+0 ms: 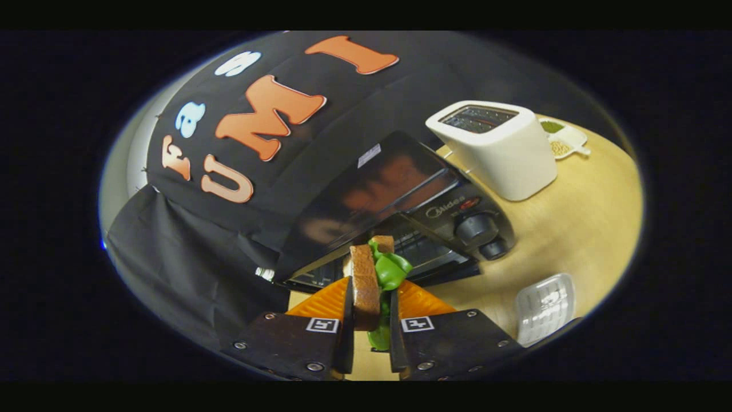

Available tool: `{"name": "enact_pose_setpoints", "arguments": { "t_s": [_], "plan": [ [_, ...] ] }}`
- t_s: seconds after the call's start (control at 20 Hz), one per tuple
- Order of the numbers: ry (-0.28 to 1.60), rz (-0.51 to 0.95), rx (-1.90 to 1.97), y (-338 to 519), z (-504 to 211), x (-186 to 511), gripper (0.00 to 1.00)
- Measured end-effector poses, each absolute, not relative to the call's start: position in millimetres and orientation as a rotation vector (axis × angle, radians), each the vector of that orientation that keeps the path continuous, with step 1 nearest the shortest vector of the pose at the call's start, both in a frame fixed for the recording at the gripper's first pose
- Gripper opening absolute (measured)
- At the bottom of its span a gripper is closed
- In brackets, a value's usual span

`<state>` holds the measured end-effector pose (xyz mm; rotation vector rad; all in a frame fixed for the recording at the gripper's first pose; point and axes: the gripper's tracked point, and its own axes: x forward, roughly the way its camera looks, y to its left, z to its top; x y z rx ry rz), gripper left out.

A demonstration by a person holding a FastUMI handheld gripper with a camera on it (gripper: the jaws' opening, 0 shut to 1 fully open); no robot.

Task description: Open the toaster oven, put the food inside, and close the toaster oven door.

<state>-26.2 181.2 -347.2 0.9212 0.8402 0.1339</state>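
The gripper squeezes a sandwich between its two fingers, one pressing each side. The sandwich stands on its edge, brown bread on one side and green leaf poking out on the other. Its bottom part is hidden down in the gap between the fingers.

Just beyond the sandwich sits the toaster oven on the wooden table. Its door hangs open (the inside is dark and hard to see, partly covered by the sandwich). A white toaster stands past the oven. A small divided dish lies behind it. A clear plastic tray rests near the fingers.
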Motion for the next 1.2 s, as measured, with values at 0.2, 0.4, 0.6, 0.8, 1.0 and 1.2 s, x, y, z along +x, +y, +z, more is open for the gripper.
{"name": "enact_pose_setpoints", "arguments": {
  "t_s": [0.2,0.4,0.6,0.8,1.0,1.2],
  "plan": [
    [0.786,0.137,0.966,204,-362,-5,0.25],
    [0.735,0.106,0.980,218,-379,19,0.25],
    [0.678,0.061,0.902,228,-390,29,0.25],
    [0.645,-0.007,0.850,229,-404,42,0.31],
    [0.721,-0.043,0.823,226,-405,40,0.58],
    [0.859,-0.061,0.645,202,-404,0,0.99]
  ]
}}
